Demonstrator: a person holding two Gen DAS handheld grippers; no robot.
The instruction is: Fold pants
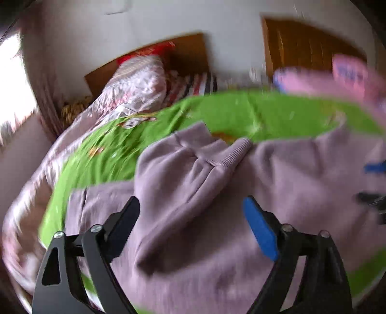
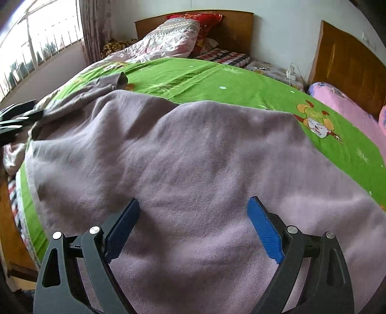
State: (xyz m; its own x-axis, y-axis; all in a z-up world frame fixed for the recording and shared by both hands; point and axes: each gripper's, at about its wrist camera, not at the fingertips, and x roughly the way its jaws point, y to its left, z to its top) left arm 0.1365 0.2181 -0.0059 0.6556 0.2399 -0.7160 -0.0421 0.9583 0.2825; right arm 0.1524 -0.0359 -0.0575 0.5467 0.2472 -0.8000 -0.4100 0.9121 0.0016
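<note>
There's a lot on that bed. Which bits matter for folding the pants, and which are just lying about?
Part of the job:
- mauve pants, spread on the green sheet
- left gripper, open above them
- right gripper, open above them

Just lying about:
- pink patterned quilt
- red pillow
- pink pillow
- checked bedding

Pale lilac fleece pants [image 2: 193, 154], spread across a green printed bedsheet [image 2: 193, 77]. Soft, slightly pilled cloth with shallow creases, mostly flat over the near half of the bed. One leg bunched and trailing toward the far left, ending in a darker ribbed cuff [image 2: 121, 79]. In the blurred left wrist view, pants [image 1: 217, 205] partly doubled over, a ribbed cuff [image 1: 229, 154] lying on top near the middle, apparently folded back over the body of the garment.
</note>
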